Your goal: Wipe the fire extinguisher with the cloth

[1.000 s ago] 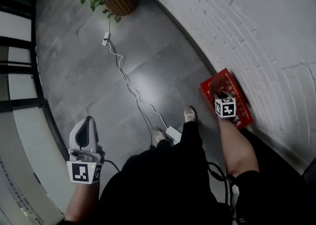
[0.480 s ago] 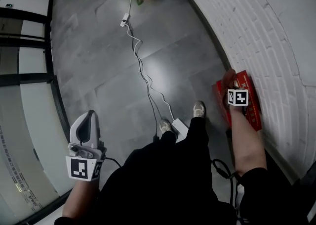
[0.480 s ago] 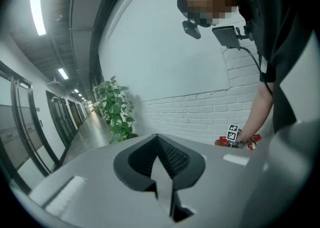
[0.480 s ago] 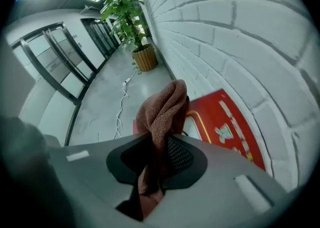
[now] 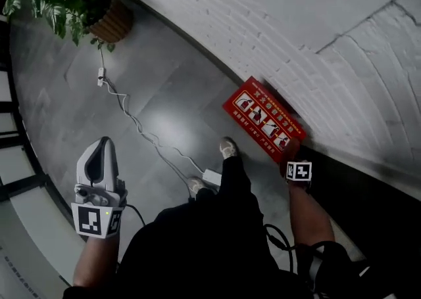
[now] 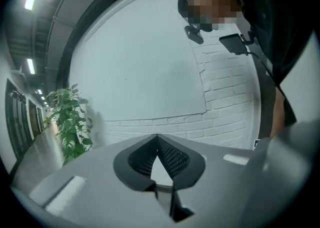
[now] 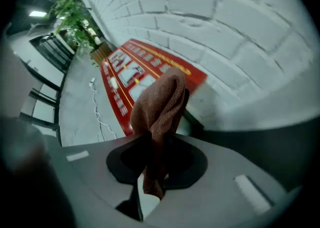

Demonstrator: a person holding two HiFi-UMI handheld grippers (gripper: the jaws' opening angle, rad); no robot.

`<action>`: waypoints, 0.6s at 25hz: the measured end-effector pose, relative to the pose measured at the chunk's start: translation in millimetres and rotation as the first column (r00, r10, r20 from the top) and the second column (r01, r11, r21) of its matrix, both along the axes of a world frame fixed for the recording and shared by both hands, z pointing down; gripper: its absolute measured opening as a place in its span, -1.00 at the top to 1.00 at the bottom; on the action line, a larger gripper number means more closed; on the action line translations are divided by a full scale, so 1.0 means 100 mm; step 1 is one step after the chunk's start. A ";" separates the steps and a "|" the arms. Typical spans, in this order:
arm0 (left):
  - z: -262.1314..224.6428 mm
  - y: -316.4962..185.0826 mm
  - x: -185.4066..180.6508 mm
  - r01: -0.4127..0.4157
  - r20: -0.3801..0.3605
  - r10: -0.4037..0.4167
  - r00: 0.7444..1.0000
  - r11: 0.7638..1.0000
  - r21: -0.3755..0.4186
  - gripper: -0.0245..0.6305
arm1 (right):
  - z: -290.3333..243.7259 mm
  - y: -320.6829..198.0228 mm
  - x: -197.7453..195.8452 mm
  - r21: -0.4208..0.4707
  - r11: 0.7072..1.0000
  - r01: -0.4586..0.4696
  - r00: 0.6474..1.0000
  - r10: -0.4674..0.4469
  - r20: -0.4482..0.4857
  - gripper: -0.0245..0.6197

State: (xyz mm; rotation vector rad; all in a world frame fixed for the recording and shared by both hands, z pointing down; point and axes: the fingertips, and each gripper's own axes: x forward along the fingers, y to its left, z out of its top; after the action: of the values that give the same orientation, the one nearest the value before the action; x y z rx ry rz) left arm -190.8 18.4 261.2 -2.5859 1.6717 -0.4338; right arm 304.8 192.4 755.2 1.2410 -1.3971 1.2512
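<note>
The right tool (image 7: 156, 147) pinches the cloth (image 7: 162, 99) just beside the red extinguisher box (image 5: 263, 119); left tool (image 6: 158, 142) pressed together.

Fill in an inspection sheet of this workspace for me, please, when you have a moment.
Surface: grey tiled floor; no table.
Job's things: brown cloth; red box with instruction pictures at the foot of the wall; no extinguisher itself seen.
Clutter: nothing seen.
Grippers: left gripper shut, empty; right gripper shut on the cloth, close to the box; contact cannot be told.
Cables: white cable runs across the floor to a white adapter by the person's shoes; black cable beside the right arm.
Surroundings: white brick wall; potted plant.
</note>
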 end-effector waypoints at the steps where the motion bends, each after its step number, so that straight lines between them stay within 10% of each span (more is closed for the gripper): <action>1: -0.01 -0.05 0.06 -0.019 -0.008 0.019 1.000 1.000 0.006 0.93 | 0.00 0.19 0.10 -0.031 0.999 -0.031 0.999 0.030 -0.031 0.72; 5: 0.05 0.00 -0.09 0.025 -0.010 -0.025 1.000 1.000 0.002 0.93 | -0.18 0.00 -0.14 0.090 0.979 0.184 0.982 -0.179 -0.068 0.72; 10: 0.17 0.36 -0.74 0.218 0.014 -0.218 0.976 0.974 -0.056 0.93 | -0.33 -1.40 -1.43 0.351 0.798 0.490 0.845 -0.534 0.036 0.72; 15: 0.05 0.79 -1.16 0.364 0.082 -0.359 0.930 0.930 -0.051 0.93 | -0.25 -2.55 -2.49 0.350 0.657 0.668 0.691 -0.722 0.037 0.72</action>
State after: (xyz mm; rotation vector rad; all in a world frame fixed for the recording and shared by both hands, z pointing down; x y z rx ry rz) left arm -307.1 97.2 265.8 -2.2657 2.1478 -0.5946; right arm 55.5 -62.7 730.5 0.6409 -2.0077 0.6032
